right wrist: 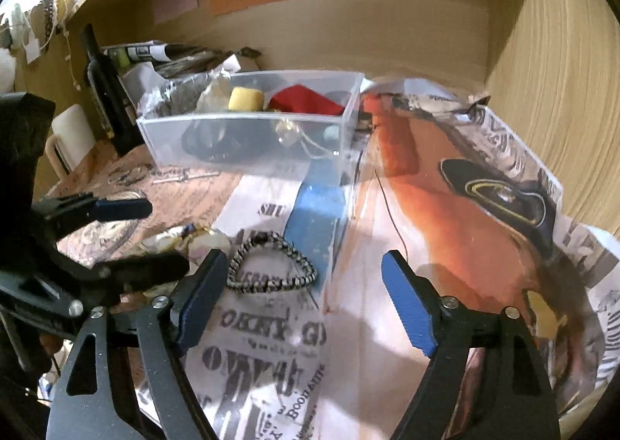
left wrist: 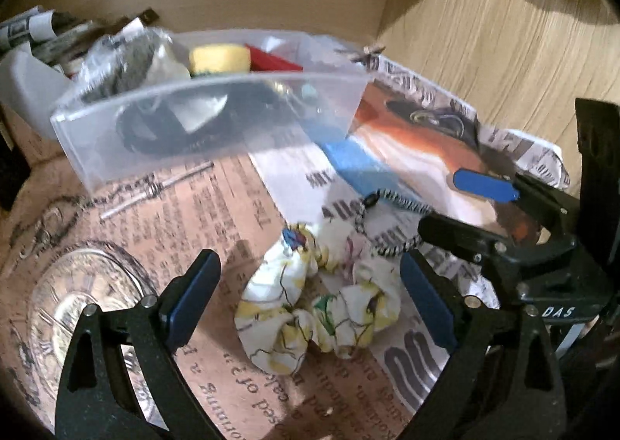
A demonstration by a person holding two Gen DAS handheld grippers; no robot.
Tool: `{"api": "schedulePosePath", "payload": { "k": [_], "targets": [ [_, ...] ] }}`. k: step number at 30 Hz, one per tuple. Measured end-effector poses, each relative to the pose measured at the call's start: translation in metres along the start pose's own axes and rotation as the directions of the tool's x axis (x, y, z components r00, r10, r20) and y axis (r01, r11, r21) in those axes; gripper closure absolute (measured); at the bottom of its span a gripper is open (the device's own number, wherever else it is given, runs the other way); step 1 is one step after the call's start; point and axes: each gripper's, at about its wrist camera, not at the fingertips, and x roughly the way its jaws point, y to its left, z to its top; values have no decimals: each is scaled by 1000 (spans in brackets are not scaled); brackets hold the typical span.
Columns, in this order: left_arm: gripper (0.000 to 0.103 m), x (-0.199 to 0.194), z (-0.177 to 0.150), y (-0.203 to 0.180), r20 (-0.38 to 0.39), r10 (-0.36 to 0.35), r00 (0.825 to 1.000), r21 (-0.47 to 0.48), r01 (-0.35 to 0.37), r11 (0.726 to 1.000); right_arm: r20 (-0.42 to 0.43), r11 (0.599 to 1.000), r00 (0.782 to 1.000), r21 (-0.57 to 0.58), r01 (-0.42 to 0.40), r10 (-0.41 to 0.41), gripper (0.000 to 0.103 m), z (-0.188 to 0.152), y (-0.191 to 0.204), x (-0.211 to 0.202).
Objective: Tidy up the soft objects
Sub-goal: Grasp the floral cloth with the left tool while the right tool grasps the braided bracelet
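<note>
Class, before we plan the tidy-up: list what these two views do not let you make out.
- Dark item in the clear plastic bin: right view, blurred by the frosted wall.
- Floral fabric scrunchie: right view, mostly hidden behind the left claw.
- Grey crinkly bundle at the bin's left end: left view, too blurred to identify.
- Black-and-white braided band: left view, partly behind the right claw.

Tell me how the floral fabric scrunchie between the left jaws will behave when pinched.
The floral scrunchie looks puffy and crumpled, so it will likely squash flat and hang floppy rather than hold shape. Gathered cloth suggests it is light and unlikely to slip from the pads or roll. The left gripper stands open around it; the black-and-white hair tie lies partly on it and may drag along.
</note>
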Motion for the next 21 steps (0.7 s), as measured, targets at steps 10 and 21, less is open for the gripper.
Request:
{"api": "schedulePosePath", "payload": {
  "k": [10, 21],
  "targets": [
    [49, -1, -11, 8, 13, 64, 998, 10, -64, 998, -21, 995, 996, -41, -90, 89, 28, -2, 10, 14],
    [78, -12, -5, 14, 44, 49, 998, 13, -50, 999, -58, 996, 996, -60, -71, 67, 87, -3, 15, 31]
  ]
}}
